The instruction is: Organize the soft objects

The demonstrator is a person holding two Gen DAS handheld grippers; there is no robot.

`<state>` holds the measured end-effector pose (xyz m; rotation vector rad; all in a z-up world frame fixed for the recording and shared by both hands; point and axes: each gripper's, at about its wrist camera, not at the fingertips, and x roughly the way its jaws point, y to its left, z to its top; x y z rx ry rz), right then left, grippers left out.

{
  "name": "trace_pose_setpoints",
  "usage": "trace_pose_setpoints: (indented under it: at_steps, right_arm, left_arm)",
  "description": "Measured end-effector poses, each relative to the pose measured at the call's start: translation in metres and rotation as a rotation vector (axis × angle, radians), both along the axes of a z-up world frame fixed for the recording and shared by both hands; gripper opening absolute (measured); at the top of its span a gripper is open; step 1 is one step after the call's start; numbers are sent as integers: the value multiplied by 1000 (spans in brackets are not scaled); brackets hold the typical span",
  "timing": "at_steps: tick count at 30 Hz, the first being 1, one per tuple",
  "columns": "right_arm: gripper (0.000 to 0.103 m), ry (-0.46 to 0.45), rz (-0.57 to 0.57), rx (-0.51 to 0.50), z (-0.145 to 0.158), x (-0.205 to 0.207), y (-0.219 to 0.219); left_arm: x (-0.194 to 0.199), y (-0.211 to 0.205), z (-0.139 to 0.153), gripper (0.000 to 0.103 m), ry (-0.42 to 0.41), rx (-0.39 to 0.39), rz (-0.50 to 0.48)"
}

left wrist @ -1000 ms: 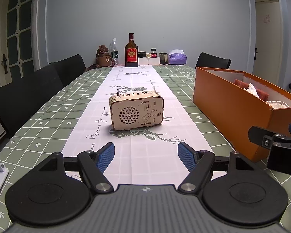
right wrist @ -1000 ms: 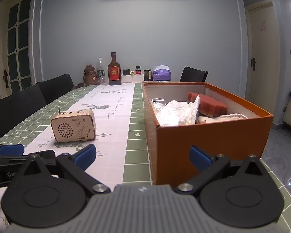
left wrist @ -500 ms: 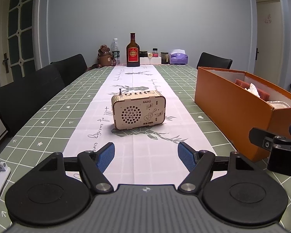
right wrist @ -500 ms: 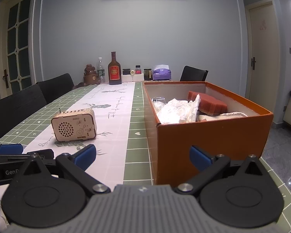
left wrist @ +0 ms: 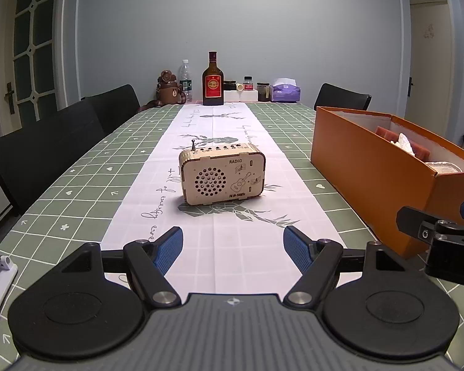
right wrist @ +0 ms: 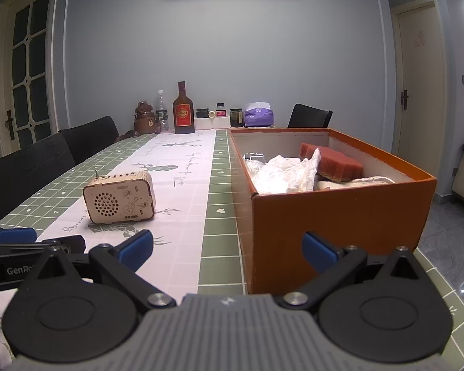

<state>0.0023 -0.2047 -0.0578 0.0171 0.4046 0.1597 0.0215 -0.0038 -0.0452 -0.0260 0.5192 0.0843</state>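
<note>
Left view: my left fingers [left wrist: 233,249] stand wide and empty over the table [left wrist: 77,191]. Right view: my right fingers [right wrist: 228,249] wide too — sponge [right wrist: 334,162] and crumpled cloth [right wrist: 286,173] sit in the orange box [right wrist: 340,216]; soft, light, pinch a fold.

Ahead of the left gripper [left wrist: 233,249] the table runner [left wrist: 225,247] lies bare up to the wooden radio [left wrist: 222,173] at twelve o'clock. The orange box [left wrist: 365,173] walls off two o'clock. Before the right gripper [right wrist: 227,249] that box's near wall blocks twelve to two; eleven o'clock lies clear.
</note>
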Motion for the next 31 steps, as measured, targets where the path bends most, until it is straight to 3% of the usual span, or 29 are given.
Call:
trace_pose_setpoints:
  at_steps: [31]
  right_arm:
    - [100, 14, 15, 2, -5, -1, 2]
  left_arm:
    - [-4, 3, 2, 87, -3, 18, -4]
